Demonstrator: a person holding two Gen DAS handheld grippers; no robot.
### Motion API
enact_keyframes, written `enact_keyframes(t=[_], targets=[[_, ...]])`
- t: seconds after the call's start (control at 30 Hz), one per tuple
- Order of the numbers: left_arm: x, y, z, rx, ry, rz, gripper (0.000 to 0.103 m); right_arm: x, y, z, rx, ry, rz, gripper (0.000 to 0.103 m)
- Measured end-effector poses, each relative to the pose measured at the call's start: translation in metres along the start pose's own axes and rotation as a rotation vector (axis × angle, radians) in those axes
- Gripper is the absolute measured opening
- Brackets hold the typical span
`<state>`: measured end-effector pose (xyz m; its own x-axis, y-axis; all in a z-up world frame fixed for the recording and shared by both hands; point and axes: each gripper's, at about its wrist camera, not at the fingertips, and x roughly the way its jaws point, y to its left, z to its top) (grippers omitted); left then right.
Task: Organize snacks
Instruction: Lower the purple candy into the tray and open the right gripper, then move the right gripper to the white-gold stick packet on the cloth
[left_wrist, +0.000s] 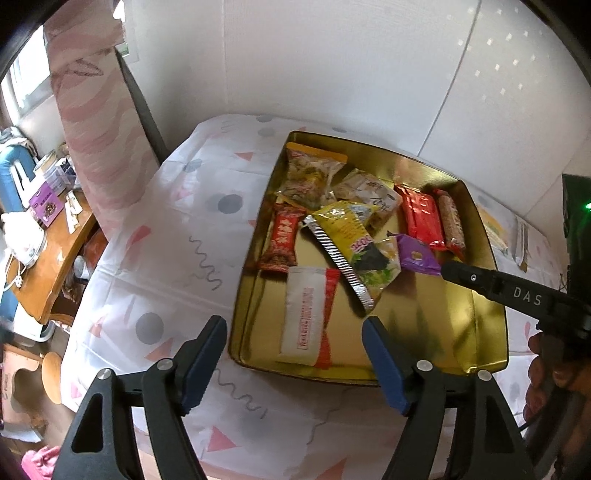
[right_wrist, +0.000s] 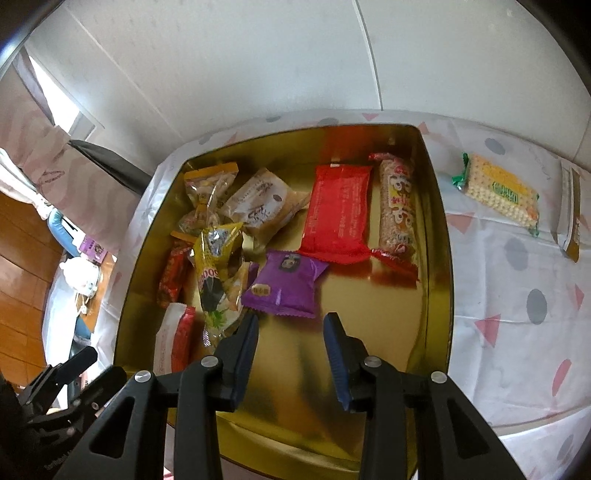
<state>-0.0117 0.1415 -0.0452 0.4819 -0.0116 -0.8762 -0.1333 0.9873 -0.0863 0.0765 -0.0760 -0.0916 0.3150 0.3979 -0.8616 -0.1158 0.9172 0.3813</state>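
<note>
Gold tin tray (right_wrist: 436, 229) sits on the tabletop (right_wrist: 517, 302), which has a white cloth with pink triangles and grey dots, and most of the snacks are already in it. The right tool (right_wrist: 291, 332) hangs over the near middle of the tray with its blue pads apart and nothing between them; the purple snack packet (right_wrist: 286, 282) lies just past its tips, not touching as far as I can see. The left tool (left_wrist: 295, 339) has its pads wide apart too, empty, over the tray's near left corner, with the white and red packet (left_wrist: 308, 314) lying flat between and beyond the tips.

Writing is mostly too blurry. The yellow crinkly bag (right_wrist: 218, 266) has something like "DOS" on it, and the other tool's black arm reads "DAS" in the left view. The rest in the tray: a flat red wrapper (right_wrist: 338, 214), a long rice-puff bar (right_wrist: 397, 210) beside it along the right wall, and a clear pastry pack (right_wrist: 258, 203). A cracker pack (right_wrist: 498, 194) with green ends lies outside on the cloth, well right of the tray.
</note>
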Motion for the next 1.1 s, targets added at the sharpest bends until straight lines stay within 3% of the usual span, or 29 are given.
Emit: enact_keyframes(t=[0.4,0.67,0.9,1.1], targets=[[0.001,-0.041,-0.002,0.056,0.006,0.003,0.078,-0.038,-0.02,0.0,-0.023,-0.093,-0.003,0.037],[0.003,-0.074,-0.005,0.092,0.014,-0.005,0.078,-0.072,-0.096,0.003,0.132,-0.178,-0.074,0.037],[0.004,-0.105,-0.006,0.106,0.016,-0.023,0.08,-0.084,-0.176,-0.003,0.283,-0.174,-0.15,0.037],[0.001,-0.134,-0.001,0.136,0.003,-0.037,0.081,-0.087,-0.223,-0.003,0.333,-0.166,-0.196,0.037]])
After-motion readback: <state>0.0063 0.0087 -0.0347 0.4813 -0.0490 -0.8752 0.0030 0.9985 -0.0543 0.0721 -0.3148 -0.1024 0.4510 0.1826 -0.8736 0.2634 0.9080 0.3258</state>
